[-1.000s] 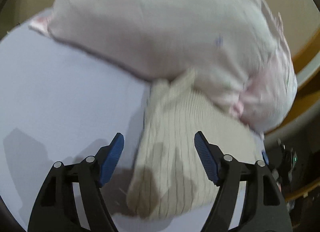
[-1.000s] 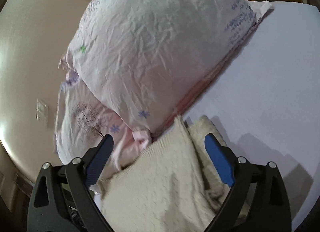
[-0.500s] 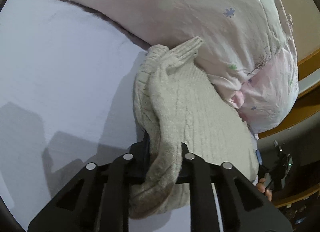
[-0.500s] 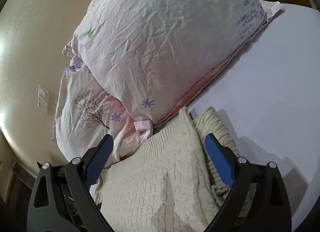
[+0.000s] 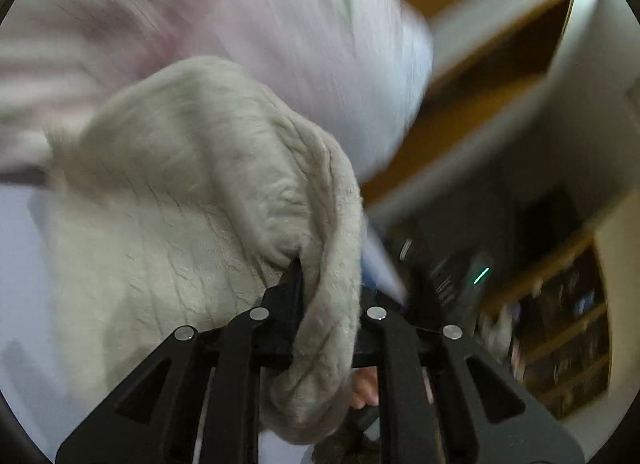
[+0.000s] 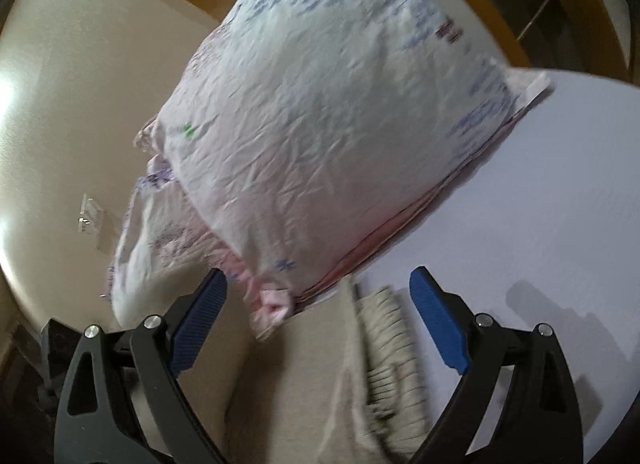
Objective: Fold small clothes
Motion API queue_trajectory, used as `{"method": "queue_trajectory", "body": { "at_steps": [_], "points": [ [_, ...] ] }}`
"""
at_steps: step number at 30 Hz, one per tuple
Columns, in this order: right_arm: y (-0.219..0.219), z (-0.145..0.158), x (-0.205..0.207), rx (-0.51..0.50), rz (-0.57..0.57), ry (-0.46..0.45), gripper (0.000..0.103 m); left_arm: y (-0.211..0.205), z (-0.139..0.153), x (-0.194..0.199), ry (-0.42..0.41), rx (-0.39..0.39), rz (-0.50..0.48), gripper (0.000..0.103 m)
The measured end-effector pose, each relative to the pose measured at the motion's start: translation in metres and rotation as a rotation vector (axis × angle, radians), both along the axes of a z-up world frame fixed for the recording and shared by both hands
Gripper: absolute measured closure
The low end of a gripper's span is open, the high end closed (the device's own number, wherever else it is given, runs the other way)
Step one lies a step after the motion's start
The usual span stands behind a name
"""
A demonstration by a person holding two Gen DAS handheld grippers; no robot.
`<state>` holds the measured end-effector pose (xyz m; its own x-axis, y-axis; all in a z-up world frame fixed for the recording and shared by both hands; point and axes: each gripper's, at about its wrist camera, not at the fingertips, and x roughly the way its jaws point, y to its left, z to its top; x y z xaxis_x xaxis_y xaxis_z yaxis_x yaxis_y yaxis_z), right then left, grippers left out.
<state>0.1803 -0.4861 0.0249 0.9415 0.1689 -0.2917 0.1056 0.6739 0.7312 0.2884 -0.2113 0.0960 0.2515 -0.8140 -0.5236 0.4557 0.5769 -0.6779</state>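
Motion blur smears the left wrist view, so the pillow (image 5: 280, 24) at 12 o'clock shows no readable print. The left gripper (image 5: 320, 304) has its jaws clenched on a fold of the cream knit sweater (image 5: 180, 204), which bunches over them. The right gripper (image 6: 318, 324) has its jaws spread, the sweater lying between them on the pale bed sheet (image 6: 540, 224). Blurred shelves (image 5: 568, 344) sit at 4 o'clock.

Past the fingers of the left gripper (image 5: 316, 304), motion blur smears the pillows (image 5: 224, 12). Its right finger is buried under the cream knit sweater (image 5: 180, 192). Between the right gripper's (image 6: 318, 324) fingers, the sweater looks featureless, cut off below.
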Motion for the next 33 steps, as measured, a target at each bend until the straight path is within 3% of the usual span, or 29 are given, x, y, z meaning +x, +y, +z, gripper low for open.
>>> {"method": "queue_trajectory", "body": {
  "at_steps": [2,4,6,8,9,10,12,14,17,22,25,26,29,31,33],
  "points": [
    [-0.011,-0.001,-0.002,0.005,-0.004,0.015,0.011,-0.043,-0.024,0.002,0.042,0.048,-0.106,0.088],
    [-0.019,-0.002,-0.003,0.017,0.006,0.026,0.009,-0.045,-0.028,-0.002,0.063,-0.017,-0.144,0.088],
    [-0.026,-0.005,0.0,0.052,0.048,0.044,0.003,-0.024,-0.012,-0.01,0.007,-0.104,-0.142,0.087],
    [-0.027,-0.011,0.009,0.089,0.112,0.088,0.002,0.018,0.006,-0.021,-0.088,-0.124,-0.042,0.068],
    [-0.026,-0.016,0.015,0.107,0.148,0.124,0.002,0.036,0.011,-0.023,-0.121,-0.095,0.029,0.049],
    [-0.022,-0.02,0.022,0.119,0.186,0.159,0.002,0.053,0.013,-0.024,-0.15,-0.038,0.107,0.045],
    [-0.012,-0.031,0.039,0.117,0.258,0.259,0.002,0.08,0.005,-0.02,-0.186,0.124,0.243,0.043],
    [-0.002,-0.037,0.049,0.098,0.296,0.317,0.002,0.09,-0.017,-0.01,-0.111,0.218,0.301,0.042],
    [0.011,-0.046,0.057,0.088,0.359,0.359,0.002,0.097,-0.047,0.002,-0.003,0.264,0.284,0.041],
    [0.023,-0.05,0.059,0.056,0.384,0.385,0.002,0.084,-0.062,0.006,0.022,0.283,0.253,0.031],
    [0.038,-0.047,0.061,-0.006,0.404,0.387,0.012,0.061,-0.069,0.008,0.037,0.292,0.248,0.028],
    [0.045,-0.047,0.061,-0.044,0.409,0.395,0.037,0.062,-0.073,0.006,0.048,0.284,0.247,0.028],
    [0.046,-0.056,0.064,-0.006,0.435,0.399,0.061,0.069,-0.086,0.007,0.12,0.189,0.245,0.041],
    [0.048,-0.055,0.061,0.026,0.451,0.35,0.064,0.069,-0.084,0.006,0.079,0.182,0.214,0.06],
    [0.056,-0.048,0.057,0.062,0.492,0.27,0.065,0.074,-0.078,-0.001,0.048,0.191,0.189,0.065]
  ]
}}
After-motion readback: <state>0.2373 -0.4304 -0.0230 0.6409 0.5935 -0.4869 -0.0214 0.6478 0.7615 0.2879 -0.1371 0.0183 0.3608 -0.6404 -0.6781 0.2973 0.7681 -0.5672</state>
